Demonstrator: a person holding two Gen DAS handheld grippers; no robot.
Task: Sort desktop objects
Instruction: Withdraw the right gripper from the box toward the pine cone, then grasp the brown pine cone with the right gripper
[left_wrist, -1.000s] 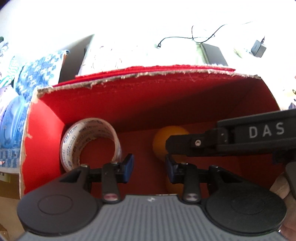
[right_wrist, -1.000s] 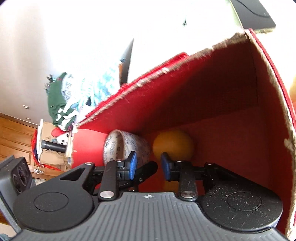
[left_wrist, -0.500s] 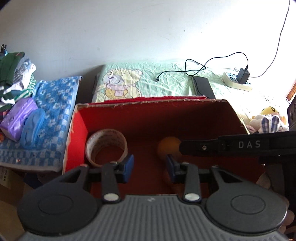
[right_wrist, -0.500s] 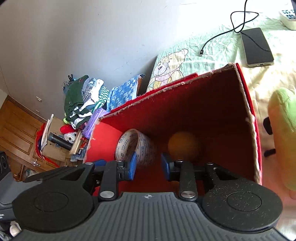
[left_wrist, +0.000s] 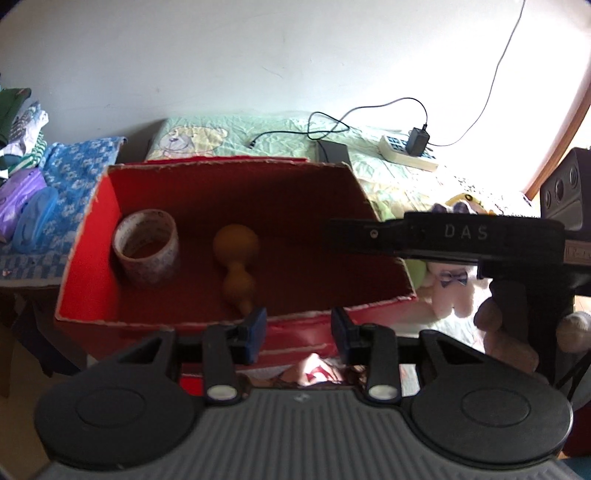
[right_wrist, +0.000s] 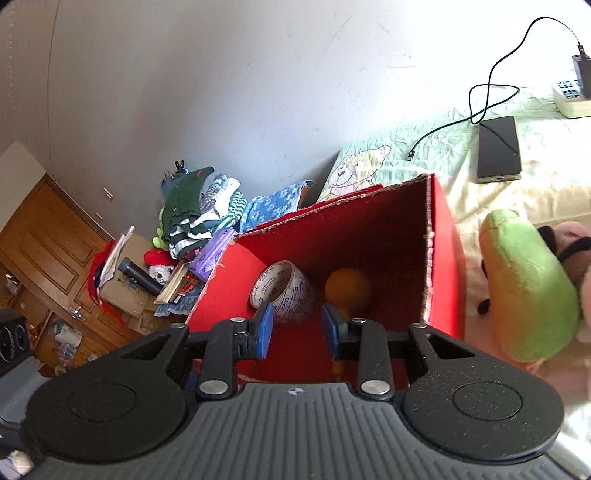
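Hovering above the near edge of the red box (left_wrist: 88, 236), the left gripper (left_wrist: 297, 334) has its 2 blue pads apart with nothing between them. The right gripper (right_wrist: 297, 330) is likewise parted and empty, looking down into the same box from its near end; in the left view its black body crosses above the box's right wall, gripped by a hand (left_wrist: 509, 332). Both tools sit clear of the contents, which suggests a drop-off is finished and each is free for the next pick.

Inside the box lie 2 sorted things. A roll of tape (left_wrist: 146, 247), pale with small printed lettering, lies flat near the left wall, its hole facing up. Just beside it, not touching as far as I can tell, a brown gourd (left_wrist: 236, 258) lies on its side, big bulb toward the far wall, stem toward the grippers.

Outside, soft toys (right_wrist: 528, 291) crowd the bed (right_wrist: 443, 140) to the right; whether they also need sorting is unclear.
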